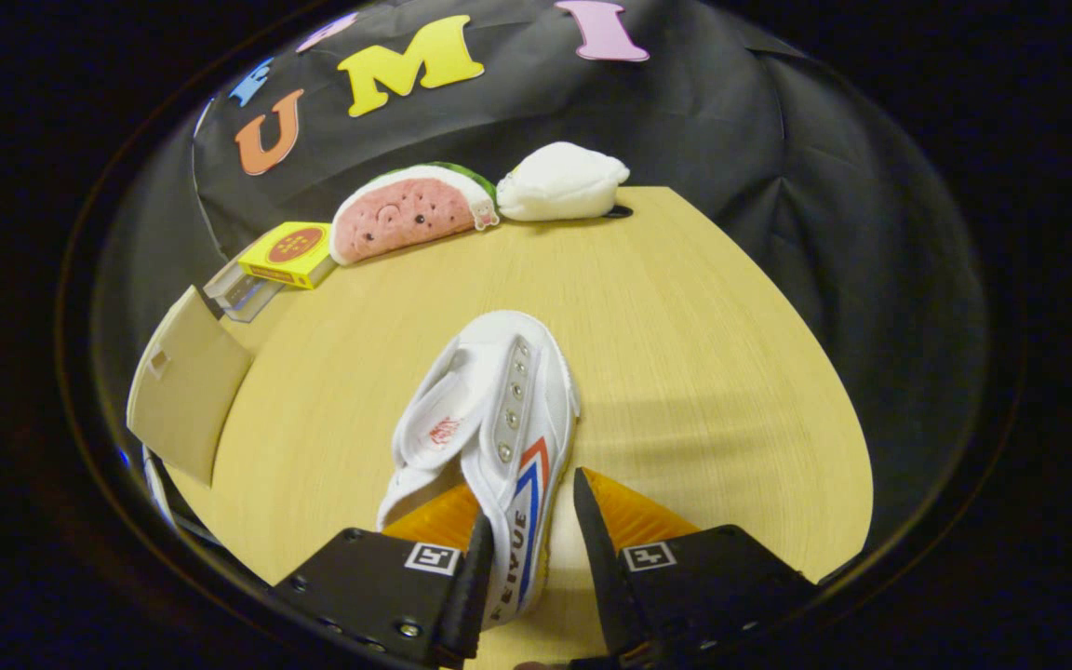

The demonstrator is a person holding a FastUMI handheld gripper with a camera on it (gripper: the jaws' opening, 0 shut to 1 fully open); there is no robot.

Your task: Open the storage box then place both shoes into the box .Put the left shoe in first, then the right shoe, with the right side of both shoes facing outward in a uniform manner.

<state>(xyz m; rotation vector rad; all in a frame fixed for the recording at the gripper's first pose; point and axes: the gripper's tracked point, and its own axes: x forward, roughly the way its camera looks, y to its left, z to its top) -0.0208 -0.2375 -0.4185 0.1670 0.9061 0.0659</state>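
Far left, beyond my fingers: the storage box (184,386), its tan flap standing up at the table's edge; I take that as the lid swung open, though the inside is hidden from here so I can't tell what's in it. Just beyond it sits a small clear case (240,296) w/ a yellow carton (287,254) on top, touching; next along the back edge a plush watermelon slice (406,212), then a white plush lump (562,181) just beside it; both well apart from the work, prob. clutter only.

Centre: the white shoe (489,419), on its side on the table, toe pointing away from me, heel end reaching back between my fingers; red-and-blue stripe on the side wall facing up, tongue and opening turned left. My gripper (529,535) straddles the heel side wall; left finger touches or nearly touches the wall, right finger stands off w/ a clear gap showing table; so fingers apart, not clamped. I judge this the grasp approach: heel wall is thin and stiff enough to pinch, and holding there leaves the toe free to lead into the box. Can't tell left shoe from right at this angle.

Right: bare table (703,372), pale wood-grain, rounded edge; the shoe's shadow falls across it; behind, black cloth wall, creased, dim booth.
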